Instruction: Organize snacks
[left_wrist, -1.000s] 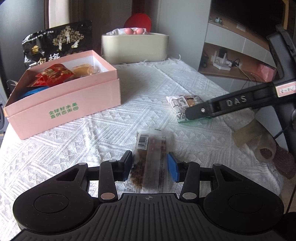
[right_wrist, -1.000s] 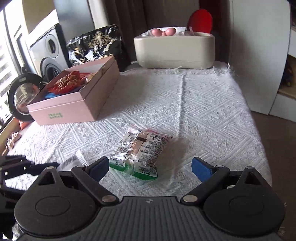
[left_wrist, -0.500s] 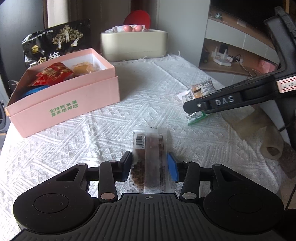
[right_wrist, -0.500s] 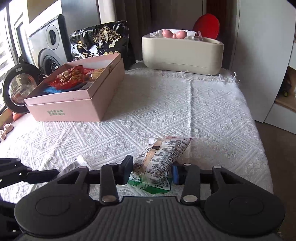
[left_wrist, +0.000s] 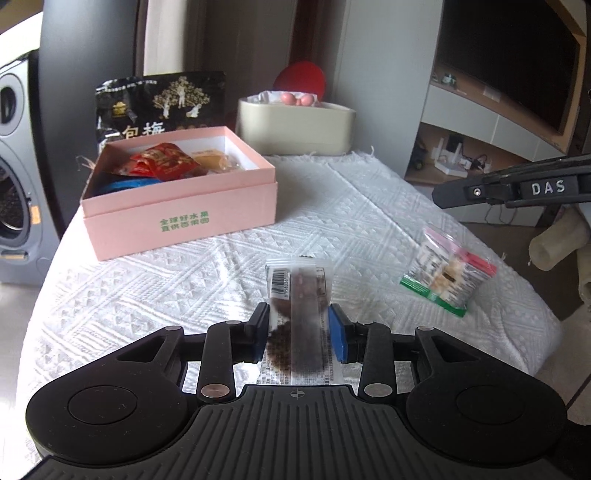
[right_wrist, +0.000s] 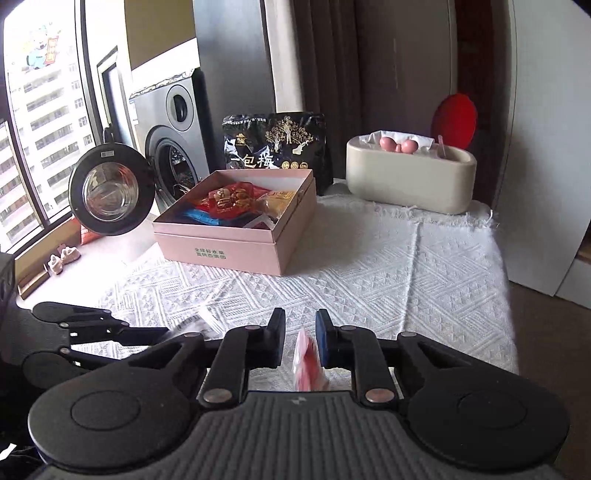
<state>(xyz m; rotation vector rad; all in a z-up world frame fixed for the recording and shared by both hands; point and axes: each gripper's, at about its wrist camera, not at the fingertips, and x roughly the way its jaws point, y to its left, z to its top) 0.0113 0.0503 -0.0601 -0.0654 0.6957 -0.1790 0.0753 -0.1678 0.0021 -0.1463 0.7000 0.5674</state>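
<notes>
The left gripper (left_wrist: 298, 334) is closing on a clear packet of dark snack (left_wrist: 299, 314), its blue pads pressed against the wrapper's sides, the packet lifted off the white cloth (left_wrist: 184, 280). The right gripper (right_wrist: 300, 338) is nearly together and still narrowing, pinching the pink edge of the biscuit packet (right_wrist: 306, 363) (only that corner shows from its own camera). A second ago those jaws stood wide with the packet lying flat on the cloth; now it dangles. The left camera shows the whole biscuit packet (left_wrist: 447, 275) hanging under the right gripper's arm. The pink box (left_wrist: 177, 199), already holding snacks, sits beyond on the cloth.
</notes>
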